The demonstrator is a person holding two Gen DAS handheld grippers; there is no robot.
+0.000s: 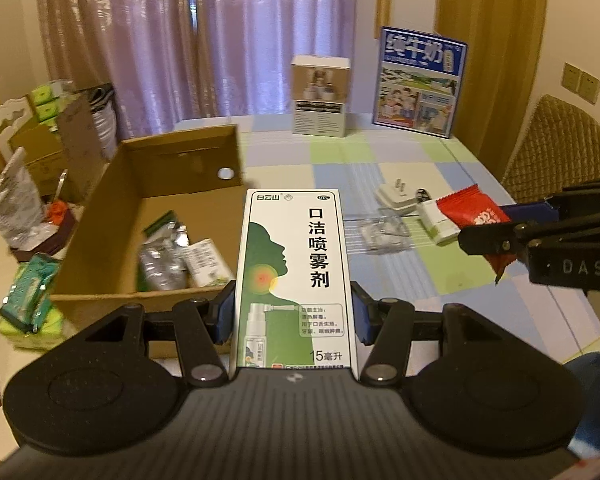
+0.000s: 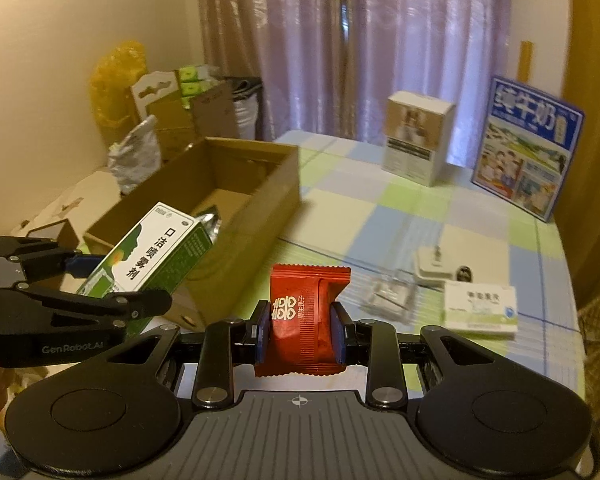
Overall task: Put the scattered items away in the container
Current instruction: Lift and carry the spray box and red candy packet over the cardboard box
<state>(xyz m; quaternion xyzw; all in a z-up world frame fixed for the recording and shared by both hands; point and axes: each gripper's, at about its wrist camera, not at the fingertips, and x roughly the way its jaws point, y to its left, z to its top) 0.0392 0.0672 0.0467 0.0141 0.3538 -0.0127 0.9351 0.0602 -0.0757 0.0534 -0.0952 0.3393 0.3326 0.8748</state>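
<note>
Fingers (image 1: 296, 314) pinch spray box (image 1: 296, 272) — lifted.

spray box (image 1: 296, 276): 口洁喷雾剂, 15毫升 | right gripper (image 1: 496, 240): DAS | left gripper (image 2: 100, 280): GenRobot.AI

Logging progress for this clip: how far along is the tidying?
Partly done. Foil packets already lie in the cardboard box. In hand: left gripper holds the spray box, right gripper the red sachet. Left on the table: white adapter, clear wrapper, small white box.
</note>
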